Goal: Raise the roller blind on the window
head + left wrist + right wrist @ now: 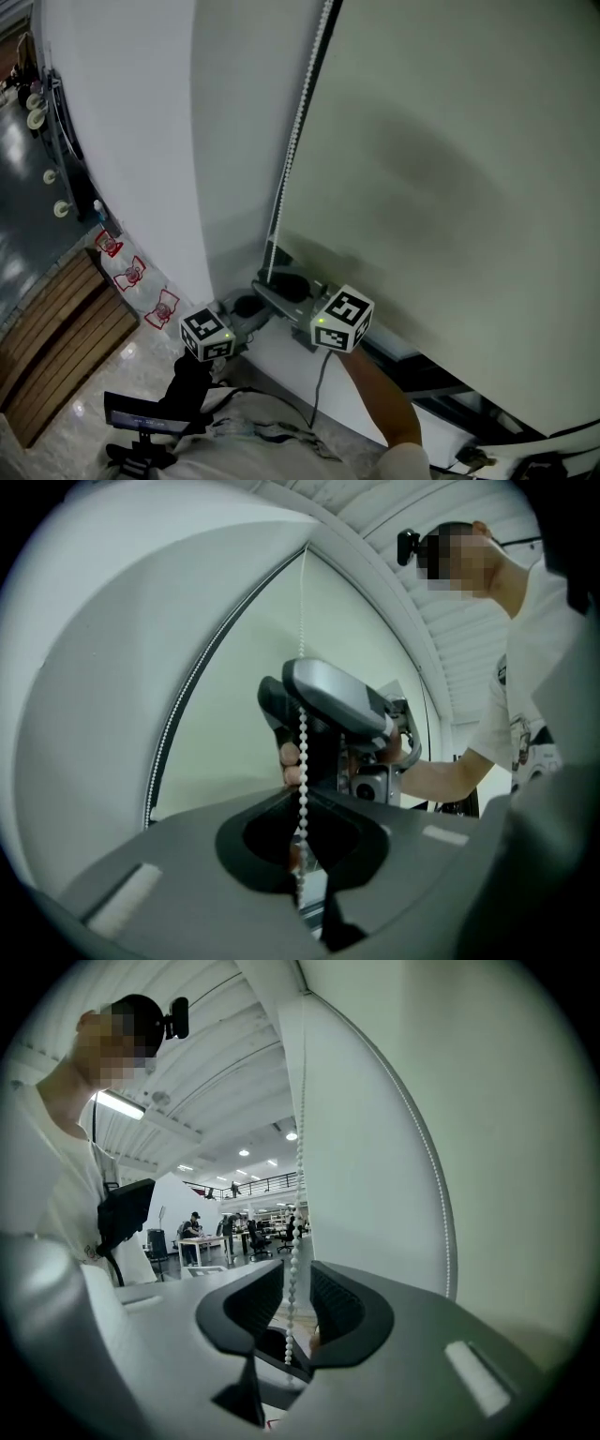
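Observation:
The pale roller blind (450, 187) hangs down over the window. Its white bead chain (298, 122) runs down the blind's left edge to both grippers. My left gripper (242, 307) sits lowest, and in the left gripper view its jaws (301, 797) are shut on the chain (302, 733). Just above it is my right gripper (266, 287), seen there as a grey body (333, 700) in a hand. In the right gripper view its jaws (297, 1274) stand open, and the chain (298, 1194) hangs free in the gap between the ribbed pads.
A white wall (131, 131) stands left of the blind. The dark window frame and sill (422, 370) run below it. Down on the floor at the left are wooden slats (47, 347) and small red-marked items (131, 272). A black device (141, 417) hangs at my waist.

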A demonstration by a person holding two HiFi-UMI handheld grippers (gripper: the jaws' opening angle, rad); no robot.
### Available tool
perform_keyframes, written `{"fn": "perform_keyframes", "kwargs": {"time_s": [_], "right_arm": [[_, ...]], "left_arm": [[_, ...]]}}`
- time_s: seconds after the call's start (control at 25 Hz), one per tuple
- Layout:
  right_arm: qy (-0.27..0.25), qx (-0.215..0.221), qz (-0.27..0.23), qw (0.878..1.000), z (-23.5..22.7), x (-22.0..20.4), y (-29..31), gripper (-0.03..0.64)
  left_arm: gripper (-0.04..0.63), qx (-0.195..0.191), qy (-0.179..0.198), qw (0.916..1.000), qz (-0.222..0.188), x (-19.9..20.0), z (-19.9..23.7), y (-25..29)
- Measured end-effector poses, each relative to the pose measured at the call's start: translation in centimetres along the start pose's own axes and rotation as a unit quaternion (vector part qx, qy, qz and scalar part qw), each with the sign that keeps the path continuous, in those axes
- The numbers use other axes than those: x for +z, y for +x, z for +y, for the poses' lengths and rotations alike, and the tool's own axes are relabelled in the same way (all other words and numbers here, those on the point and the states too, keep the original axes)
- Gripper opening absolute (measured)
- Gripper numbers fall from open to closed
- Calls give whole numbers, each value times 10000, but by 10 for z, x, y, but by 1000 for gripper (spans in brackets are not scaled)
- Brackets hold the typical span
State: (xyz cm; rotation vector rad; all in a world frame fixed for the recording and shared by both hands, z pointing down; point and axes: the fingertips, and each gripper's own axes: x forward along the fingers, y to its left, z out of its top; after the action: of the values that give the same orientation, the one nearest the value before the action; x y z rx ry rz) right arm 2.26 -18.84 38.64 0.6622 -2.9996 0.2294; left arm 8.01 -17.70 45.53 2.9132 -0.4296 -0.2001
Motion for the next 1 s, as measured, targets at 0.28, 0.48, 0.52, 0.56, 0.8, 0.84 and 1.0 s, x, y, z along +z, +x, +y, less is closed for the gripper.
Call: {"fn": "perform_keyframes", "kwargs": {"time_s": [0.28,0.48,0.52,0.56,0.8,0.84,1.0], "right_arm": [[-213,-52,-305,9993,-11,40,-6,137],[-563,-211,-663,9960,-27,97,-9,156],[-623,-231,-761,9949,-29,111,-10,161],[-685,-239,-871,9936,-30,126,-10,161],[-1123,-88,-1449,9830,-23,215,-15,158],[-1165,-51,-1523,9814,-21,226,-16,156],[-1235,60,-1767,9765,-16,258,-19,141]], "left_arm": [[-2,-12,-4,10000,-44,1,0,1],[-2,-27,15,10000,-42,0,-1,1],[-2,-32,17,10000,-36,-1,-1,2],[-2,-37,18,10000,-31,-1,-1,2],[-2,-41,26,10000,-31,0,-1,3],[-2,-37,28,10000,-29,0,-1,3],[-2,-10,51,10000,-13,-1,0,2]]}}
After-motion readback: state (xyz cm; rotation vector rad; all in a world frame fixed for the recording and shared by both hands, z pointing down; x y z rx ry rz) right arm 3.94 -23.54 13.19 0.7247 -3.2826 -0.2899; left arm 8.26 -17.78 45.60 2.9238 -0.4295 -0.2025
